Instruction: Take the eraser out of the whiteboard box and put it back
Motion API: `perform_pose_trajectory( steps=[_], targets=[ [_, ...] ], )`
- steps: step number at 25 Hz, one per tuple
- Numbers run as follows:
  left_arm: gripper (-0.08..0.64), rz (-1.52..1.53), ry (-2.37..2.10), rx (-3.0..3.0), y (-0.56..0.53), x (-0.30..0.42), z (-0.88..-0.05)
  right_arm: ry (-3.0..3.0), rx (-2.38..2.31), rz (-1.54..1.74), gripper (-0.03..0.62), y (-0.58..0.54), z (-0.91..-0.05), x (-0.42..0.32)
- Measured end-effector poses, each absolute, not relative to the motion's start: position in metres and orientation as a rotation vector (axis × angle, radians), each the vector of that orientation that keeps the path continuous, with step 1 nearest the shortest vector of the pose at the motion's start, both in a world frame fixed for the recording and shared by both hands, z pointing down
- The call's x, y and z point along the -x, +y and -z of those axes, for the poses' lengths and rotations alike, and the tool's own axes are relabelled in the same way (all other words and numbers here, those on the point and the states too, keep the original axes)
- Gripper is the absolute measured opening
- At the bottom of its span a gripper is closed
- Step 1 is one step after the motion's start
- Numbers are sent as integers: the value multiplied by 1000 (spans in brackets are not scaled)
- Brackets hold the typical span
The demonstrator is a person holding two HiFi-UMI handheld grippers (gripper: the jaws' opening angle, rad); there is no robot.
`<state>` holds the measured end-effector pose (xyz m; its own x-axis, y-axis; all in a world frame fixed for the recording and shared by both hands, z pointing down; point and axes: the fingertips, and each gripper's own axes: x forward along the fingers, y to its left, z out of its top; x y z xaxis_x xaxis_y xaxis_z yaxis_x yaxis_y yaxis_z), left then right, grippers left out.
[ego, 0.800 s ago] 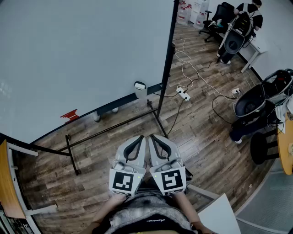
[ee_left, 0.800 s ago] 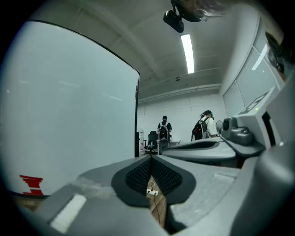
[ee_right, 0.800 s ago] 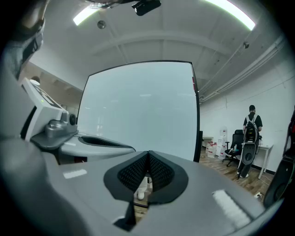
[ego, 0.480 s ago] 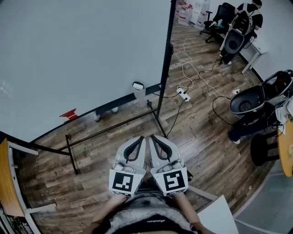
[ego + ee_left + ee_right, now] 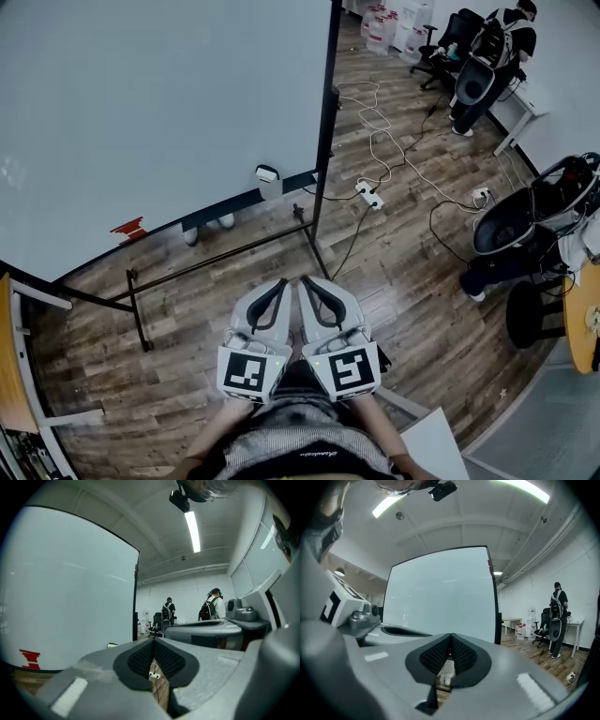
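A small white whiteboard box point(image 5: 267, 175) hangs at the lower edge of the big whiteboard point(image 5: 159, 103), near its black right post. No eraser can be made out at this distance. Both grippers are held side by side close to the body, well short of the board. My left gripper point(image 5: 278, 287) is shut with nothing between its pads, and the box point(image 5: 111, 645) shows small beyond it in the left gripper view. My right gripper point(image 5: 310, 284) is also shut and empty, its mesh pads point(image 5: 461, 654) meeting in front of the whiteboard point(image 5: 440, 597).
The board's black stand point(image 5: 225, 256) runs across the wood floor. A red mark point(image 5: 128, 228) sits low on the board. Cables and a power strip point(image 5: 367, 193) lie right of the post. Office chairs point(image 5: 520, 225) and a standing person point(image 5: 557, 616) are at the right.
The whiteboard, its box and the stand sit a little further left in the head view. Both grippers stay together, shut, in about the same place.
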<state>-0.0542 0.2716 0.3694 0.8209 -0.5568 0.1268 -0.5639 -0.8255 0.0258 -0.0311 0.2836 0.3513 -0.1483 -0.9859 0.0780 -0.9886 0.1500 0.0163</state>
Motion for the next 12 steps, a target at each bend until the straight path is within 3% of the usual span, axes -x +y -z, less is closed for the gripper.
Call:
perform_pose_trajectory(
  steps=[12],
  targets=[
    [0, -170, -992, -2917, 214, 46, -382, -2392, -1928, -53, 2, 232, -358, 18]
  ],
)
